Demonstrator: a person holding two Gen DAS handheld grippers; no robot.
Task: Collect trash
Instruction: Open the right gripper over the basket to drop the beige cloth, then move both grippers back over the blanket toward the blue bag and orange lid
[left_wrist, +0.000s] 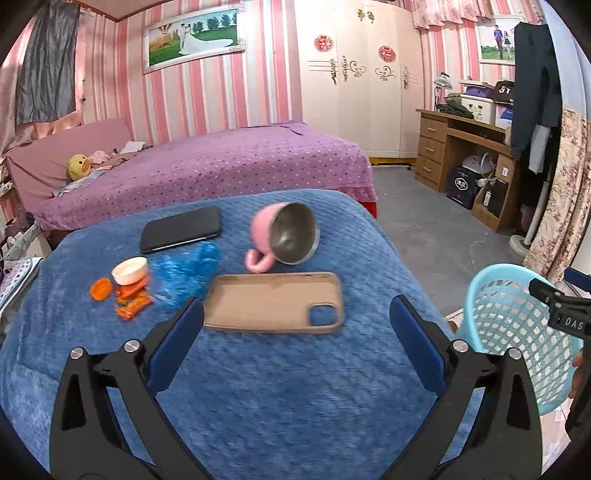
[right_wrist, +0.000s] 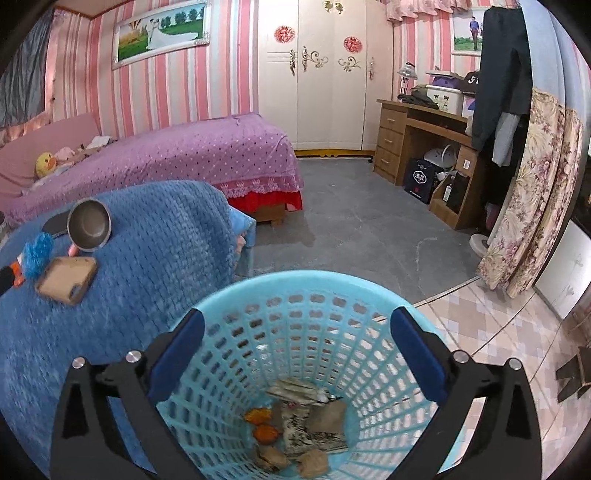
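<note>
My left gripper (left_wrist: 295, 317) is open and empty above the blue blanket (left_wrist: 258, 406), just short of a tan phone case (left_wrist: 258, 302). Left of it lie a crumpled blue plastic bag (left_wrist: 184, 269), orange wrappers (left_wrist: 131, 299), an orange cap (left_wrist: 100, 288) and a small white cup (left_wrist: 130, 270). My right gripper (right_wrist: 295, 332) is open and empty over the light blue mesh basket (right_wrist: 332, 295), which holds several scraps of paper and orange peel (right_wrist: 295, 432). The basket also shows in the left wrist view (left_wrist: 517, 332), beside the blanket's right edge.
A pink mug (left_wrist: 284, 236) lies on its side behind the phone case, and a black phone (left_wrist: 181, 229) lies farther back. A purple bed (left_wrist: 207, 166) stands behind the blanket. A wooden desk (right_wrist: 424, 147) and floral curtain (right_wrist: 532, 192) are at the right. Grey floor (right_wrist: 351, 221) lies between.
</note>
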